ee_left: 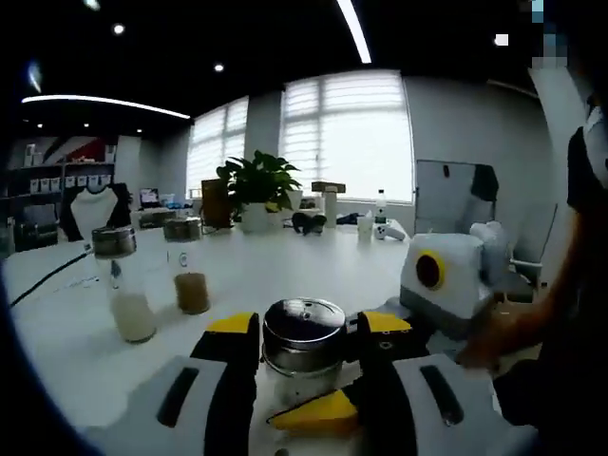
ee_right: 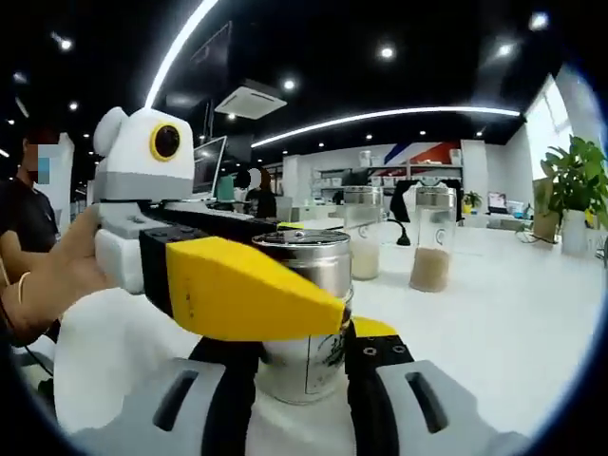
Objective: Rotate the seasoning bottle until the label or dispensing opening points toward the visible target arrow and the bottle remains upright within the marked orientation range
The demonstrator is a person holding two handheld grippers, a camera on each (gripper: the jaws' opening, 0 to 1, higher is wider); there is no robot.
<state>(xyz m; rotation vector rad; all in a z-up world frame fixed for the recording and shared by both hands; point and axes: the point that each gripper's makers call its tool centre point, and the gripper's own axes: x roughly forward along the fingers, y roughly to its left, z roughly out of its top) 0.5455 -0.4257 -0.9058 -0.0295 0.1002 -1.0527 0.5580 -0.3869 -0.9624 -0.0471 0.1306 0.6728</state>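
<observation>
Left gripper view: left gripper (ee_left: pixel 306 344) closing its yellow-tipped black jaws on either side of the seasoning bottle (ee_left: pixel 303 340), pads seeming to touch the metal cap and glass wall. Bottle standing upright on the white bench (ee_left: pixel 285 271), sitting at 6 o'clock in the view, shiny lid facing up with small holes showing. Right gripper (ee_left: pixel 323 410) coming in from 4 o'clock, its yellow jaw tip lying just below the bottle at 6 o'clock, a person's hand (ee_left: pixel 494 337) gripping its white body at 3 o'clock. Two more glass shakers standing at 9 o'clock: pale-filled shaker (ee_left: pixel 123 282) nearer the edge, brown-filled shaker (ee_left: pixel 187 265) just beside it toward centre. Potted plant (ee_left: pixel 256 190) sitting far back at 12 o'clock before the bright windows (ee_left: pixel 351 133).

Right gripper view: right gripper (ee_right: pixel 306 366) bracketing the same bottle (ee_right: pixel 309 313) low at 6 o'clock, black jaws tight against the glass base on both sides. Left gripper (ee_right: pixel 285 294) reaching in from 9 o'clock, its long yellow jaw crossing in front of the bottle's cap, a hand (ee_right: pixel 57 275) holding it. Label print on the bottle's lower wall too small to read; direction of the opening: cannot tell. Two shakers standing beyond at 1 o'clock, well apart from the held bottle.
</observation>
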